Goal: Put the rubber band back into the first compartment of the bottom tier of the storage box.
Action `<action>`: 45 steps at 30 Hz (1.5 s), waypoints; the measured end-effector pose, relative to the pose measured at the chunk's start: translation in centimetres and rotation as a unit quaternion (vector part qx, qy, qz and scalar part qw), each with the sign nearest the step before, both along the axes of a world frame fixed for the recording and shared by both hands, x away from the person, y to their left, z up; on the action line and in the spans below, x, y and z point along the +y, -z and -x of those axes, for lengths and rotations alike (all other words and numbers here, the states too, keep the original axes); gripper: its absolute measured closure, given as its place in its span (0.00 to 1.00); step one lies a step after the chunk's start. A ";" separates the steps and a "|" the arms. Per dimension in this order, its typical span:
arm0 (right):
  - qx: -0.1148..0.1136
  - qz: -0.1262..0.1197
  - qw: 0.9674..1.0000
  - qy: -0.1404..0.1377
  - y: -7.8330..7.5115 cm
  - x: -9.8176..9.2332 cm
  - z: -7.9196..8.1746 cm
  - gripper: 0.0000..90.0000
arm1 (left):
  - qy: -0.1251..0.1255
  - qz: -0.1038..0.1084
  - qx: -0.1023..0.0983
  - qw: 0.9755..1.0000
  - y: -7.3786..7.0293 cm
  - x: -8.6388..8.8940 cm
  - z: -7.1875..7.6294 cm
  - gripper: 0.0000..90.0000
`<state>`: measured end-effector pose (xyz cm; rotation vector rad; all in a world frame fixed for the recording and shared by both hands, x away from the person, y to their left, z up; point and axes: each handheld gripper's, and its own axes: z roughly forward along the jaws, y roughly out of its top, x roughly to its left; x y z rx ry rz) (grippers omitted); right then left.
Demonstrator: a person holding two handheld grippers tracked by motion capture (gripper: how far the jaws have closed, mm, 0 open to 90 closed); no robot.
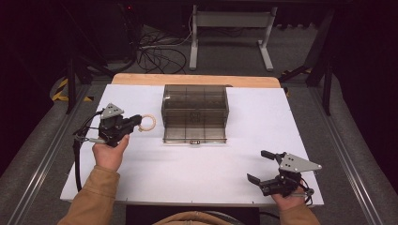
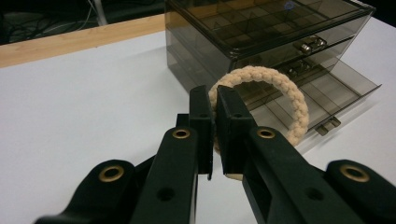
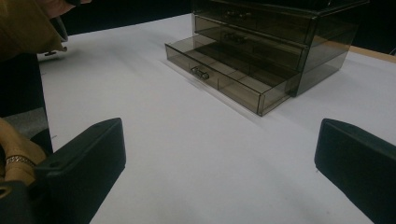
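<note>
My left gripper [image 2: 214, 100] is clenched on a braided cream bracelet [image 2: 280, 91]: the two black jaws pinch one side of the ring between their tips, and the rest of the loop stands up beyond them and off toward the right jaw. In the high view that same left gripper [image 1: 136, 123] is lifted off the white table [image 1: 187, 173], with the bracelet [image 1: 148, 123] sticking out just past the jaw tips. Just beyond the bracelet sits a smoky clear drawer box [image 2: 261, 32], and its bottom drawer [image 2: 345, 88] is pulled out, lying past the ring on the right-jaw side. My right gripper [image 1: 257, 165] rests near the front edge of the table, its jaws released and spread wide with nothing but bare white table between them. Well ahead of those open jaws, in the right gripper view, the drawer box [image 3: 280, 32] stands with the open drawer [image 3: 224, 70] reaching out toward me, its small metal handle [image 3: 200, 72] facing the jaws.
</note>
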<state>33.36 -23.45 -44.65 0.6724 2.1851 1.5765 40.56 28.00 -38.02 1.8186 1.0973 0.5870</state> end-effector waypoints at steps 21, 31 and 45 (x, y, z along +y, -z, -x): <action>0.001 -0.001 1.000 -0.001 0.0 0.0 0.0 0.03 | 0.027 -0.009 -0.001 1.000 -0.4 -3.6 -1.4 0.95; 0.000 0.000 1.000 -0.001 0.0 -0.1 0.0 0.03 | 0.033 -0.021 0.001 0.999 -0.1 -5.1 -2.3 0.95; 0.001 -0.001 1.000 -0.001 0.0 -0.2 0.0 0.03 | 0.034 -0.043 0.001 0.999 0.6 -7.3 -3.4 0.95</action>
